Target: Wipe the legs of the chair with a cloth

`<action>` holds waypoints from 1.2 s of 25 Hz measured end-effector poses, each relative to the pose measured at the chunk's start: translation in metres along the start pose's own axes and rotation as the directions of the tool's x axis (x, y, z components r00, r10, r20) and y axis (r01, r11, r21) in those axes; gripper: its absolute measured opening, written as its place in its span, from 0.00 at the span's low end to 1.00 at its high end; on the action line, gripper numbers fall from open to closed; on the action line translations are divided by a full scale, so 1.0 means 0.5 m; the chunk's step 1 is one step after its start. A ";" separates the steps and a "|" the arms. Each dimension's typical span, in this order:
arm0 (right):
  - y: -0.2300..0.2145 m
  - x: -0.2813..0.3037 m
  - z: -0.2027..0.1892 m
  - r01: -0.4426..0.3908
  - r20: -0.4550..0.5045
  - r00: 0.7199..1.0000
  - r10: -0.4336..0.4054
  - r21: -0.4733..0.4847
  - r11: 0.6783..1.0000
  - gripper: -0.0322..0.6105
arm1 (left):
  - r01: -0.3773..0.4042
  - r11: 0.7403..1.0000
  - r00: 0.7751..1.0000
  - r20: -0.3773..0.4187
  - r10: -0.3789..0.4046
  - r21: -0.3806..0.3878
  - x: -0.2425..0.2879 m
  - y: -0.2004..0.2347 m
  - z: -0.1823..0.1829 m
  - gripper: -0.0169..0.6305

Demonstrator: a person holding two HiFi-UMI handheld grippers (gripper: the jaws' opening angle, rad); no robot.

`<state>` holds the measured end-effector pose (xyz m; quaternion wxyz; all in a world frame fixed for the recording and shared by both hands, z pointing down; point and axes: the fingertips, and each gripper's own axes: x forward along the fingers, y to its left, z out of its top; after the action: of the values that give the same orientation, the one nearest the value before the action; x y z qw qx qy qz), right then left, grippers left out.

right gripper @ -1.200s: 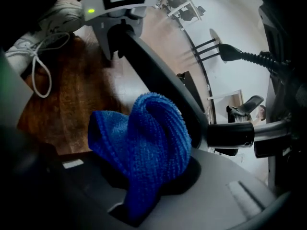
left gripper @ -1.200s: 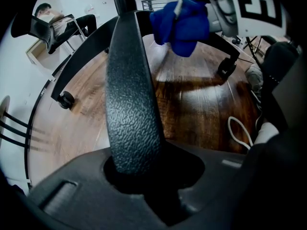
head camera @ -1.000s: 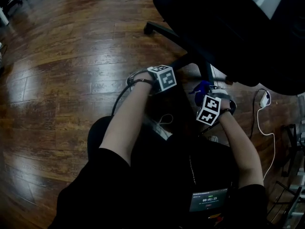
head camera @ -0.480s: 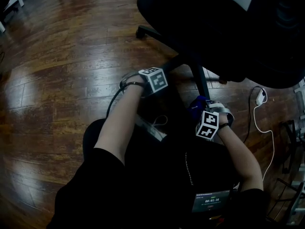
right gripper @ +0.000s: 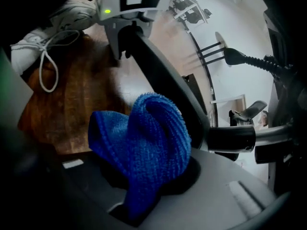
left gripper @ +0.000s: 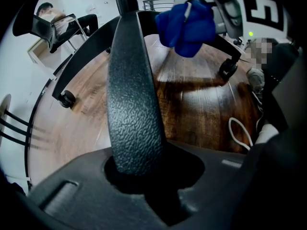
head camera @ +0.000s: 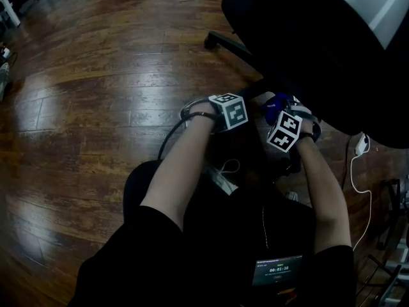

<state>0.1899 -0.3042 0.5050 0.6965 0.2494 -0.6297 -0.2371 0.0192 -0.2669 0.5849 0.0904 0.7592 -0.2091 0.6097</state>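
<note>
A black office chair (head camera: 319, 43) stands over a wooden floor, one of its base legs (head camera: 225, 42) ending in a caster. My left gripper (head camera: 231, 112) is shut on a textured black chair leg (left gripper: 134, 104), which runs up between its jaws (left gripper: 144, 176). My right gripper (head camera: 284, 128) is shut on a bunched blue cloth (head camera: 276, 103), just right of the left gripper. In the right gripper view the cloth (right gripper: 144, 143) bulges out of the gripper (right gripper: 144, 190) and lies against a black chair leg (right gripper: 168, 85). The left gripper view shows the cloth (left gripper: 187, 25) up near the chair's hub.
A white charger with its cable (head camera: 360, 147) lies on the floor at the right. A white shoe (right gripper: 48, 32) is close by. Two casters (left gripper: 67, 98) (left gripper: 227, 70) sit at the ends of other legs. A seated person (left gripper: 53, 20) is far back.
My right gripper has carried the blue cloth away from my body, up level with the left gripper. The left gripper has kept its hold on the leg.
</note>
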 end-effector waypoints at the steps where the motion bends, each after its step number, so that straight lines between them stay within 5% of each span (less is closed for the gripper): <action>1: -0.021 0.007 0.008 0.024 -0.001 1.000 -0.024 0.006 1.000 0.18 | 0.001 1.000 1.000 0.000 -0.001 0.001 0.000 0.000 0.001 0.15; 8: -0.032 0.005 0.009 0.078 -0.001 0.997 -0.078 0.036 0.996 0.18 | 0.014 1.000 1.000 0.014 -0.014 0.004 -0.001 -0.004 0.005 0.15; 15: 0.147 -0.070 -0.054 -0.111 -0.021 0.994 0.111 -0.032 0.993 0.18 | 0.003 1.000 1.000 0.012 -0.003 0.006 0.001 0.004 -0.001 0.15; 21: 0.268 -0.121 -0.108 -0.152 -0.005 0.988 0.152 -0.059 0.987 0.18 | -0.001 1.000 1.000 0.017 0.001 0.003 0.003 0.005 -0.001 0.15; 30: 0.243 -0.115 -0.096 -0.161 0.040 0.986 0.160 0.016 0.987 0.18 | -0.001 1.000 1.000 0.012 0.001 -0.007 0.001 0.004 -0.001 0.15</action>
<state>0.2342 -0.1723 0.5359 0.6987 0.1997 -0.6633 -0.1790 0.0177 -0.2686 0.5852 0.0916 0.7625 -0.2122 0.6043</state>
